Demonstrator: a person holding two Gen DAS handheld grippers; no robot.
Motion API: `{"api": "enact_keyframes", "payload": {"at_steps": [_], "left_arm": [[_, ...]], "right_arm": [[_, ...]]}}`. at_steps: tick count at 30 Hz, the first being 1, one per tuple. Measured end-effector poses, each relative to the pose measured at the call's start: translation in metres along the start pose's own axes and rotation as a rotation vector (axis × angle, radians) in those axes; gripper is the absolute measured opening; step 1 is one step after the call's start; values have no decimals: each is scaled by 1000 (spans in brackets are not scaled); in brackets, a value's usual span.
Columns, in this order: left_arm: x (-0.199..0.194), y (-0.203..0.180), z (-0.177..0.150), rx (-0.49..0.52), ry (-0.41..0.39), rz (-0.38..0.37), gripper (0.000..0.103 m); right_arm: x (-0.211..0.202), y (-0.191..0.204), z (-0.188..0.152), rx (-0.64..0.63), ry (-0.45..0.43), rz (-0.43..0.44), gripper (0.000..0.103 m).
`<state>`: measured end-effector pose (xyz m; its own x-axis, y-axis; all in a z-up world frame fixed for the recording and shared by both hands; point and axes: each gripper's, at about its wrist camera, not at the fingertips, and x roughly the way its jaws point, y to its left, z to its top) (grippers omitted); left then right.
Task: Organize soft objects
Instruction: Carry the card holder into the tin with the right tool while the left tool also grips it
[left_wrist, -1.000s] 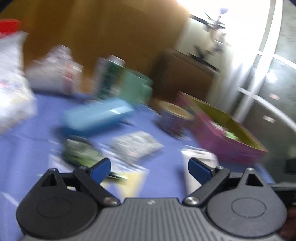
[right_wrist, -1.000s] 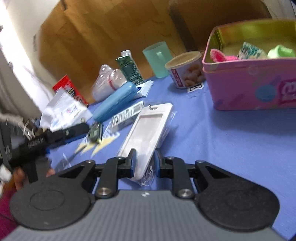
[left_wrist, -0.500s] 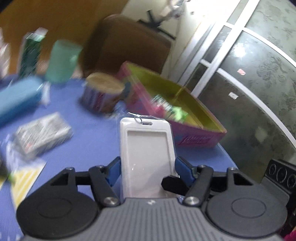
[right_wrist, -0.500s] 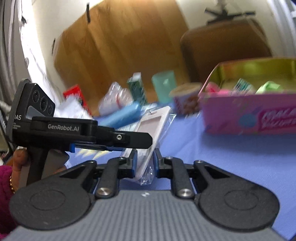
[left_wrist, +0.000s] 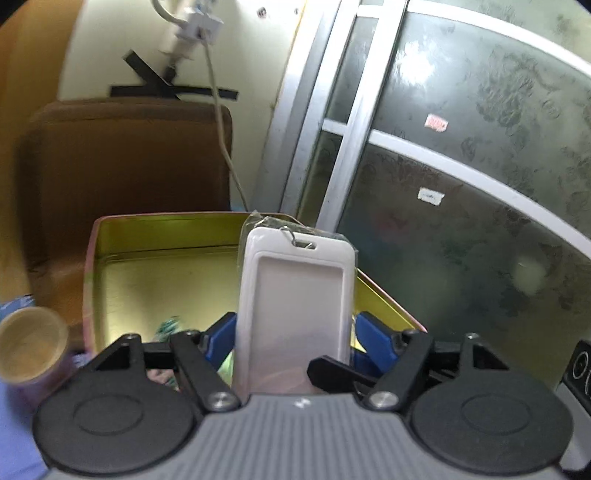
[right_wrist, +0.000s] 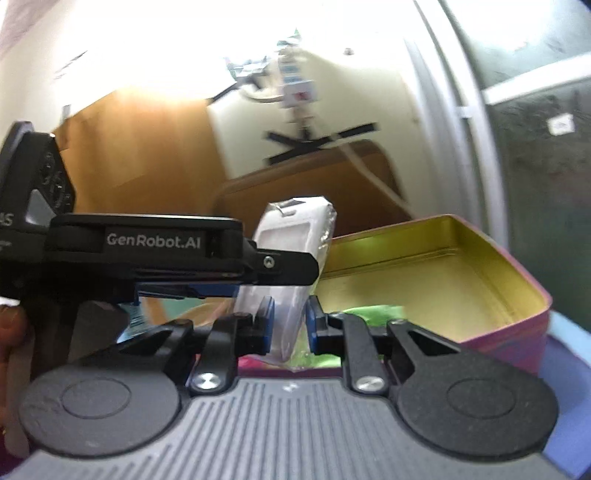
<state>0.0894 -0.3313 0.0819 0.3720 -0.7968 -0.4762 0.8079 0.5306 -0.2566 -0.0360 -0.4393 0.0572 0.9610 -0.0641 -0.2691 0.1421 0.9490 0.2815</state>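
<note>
A white badge holder in a clear plastic sleeve (left_wrist: 295, 295) stands upright between both grippers, above the near edge of the pink tin box with a gold inside (left_wrist: 155, 266). My left gripper (left_wrist: 295, 341) is closed on its side edges. My right gripper (right_wrist: 290, 326) is closed on its flat faces lower down; the holder shows in the right wrist view (right_wrist: 291, 258), with the left gripper's body (right_wrist: 147, 254) crossing in front. Green and pink soft items (right_wrist: 369, 310) lie in the box (right_wrist: 461, 280), partly hidden.
A paper cup (left_wrist: 31, 345) stands left of the box on the blue tablecloth (left_wrist: 14, 424). A brown chair back (left_wrist: 122, 166) is behind the box. Frosted glass doors (left_wrist: 461, 184) fill the right side.
Both grippers have lifted the badge holder off the table and carried it to the right, over the pink box. The left gripper, open and empty a second ago, has closed on the holder.
</note>
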Motion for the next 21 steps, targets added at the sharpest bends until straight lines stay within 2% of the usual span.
{"api": "enact_keyframes", "payload": {"at_steps": [2,4,6,7,8,14,18,21], "left_arm": [[18,-5,0,4,25,15,75],[28,-11,-3,11,36,33,86],[26,-14,-7,14,24,44,89],[23,-15,-10,21,13,45,90],[19,-15,-10,28,5,50,91],[-23,-3,-14,32,-45,91,93],[-73,16,-33,30,-98,119,96],[-113,41,-61,12,-114,148,99]], "right_arm": [[8,-11,2,6,1,-56,21],[15,-16,0,-24,-2,-143,22],[20,-21,-1,-53,-9,-249,31],[19,-24,-2,-53,-20,-300,45],[17,-27,-3,-40,-34,-325,47],[-4,-27,-11,58,-89,-317,47],[-17,-6,-16,71,-106,-266,47],[-20,23,-21,57,-93,-190,48]]}}
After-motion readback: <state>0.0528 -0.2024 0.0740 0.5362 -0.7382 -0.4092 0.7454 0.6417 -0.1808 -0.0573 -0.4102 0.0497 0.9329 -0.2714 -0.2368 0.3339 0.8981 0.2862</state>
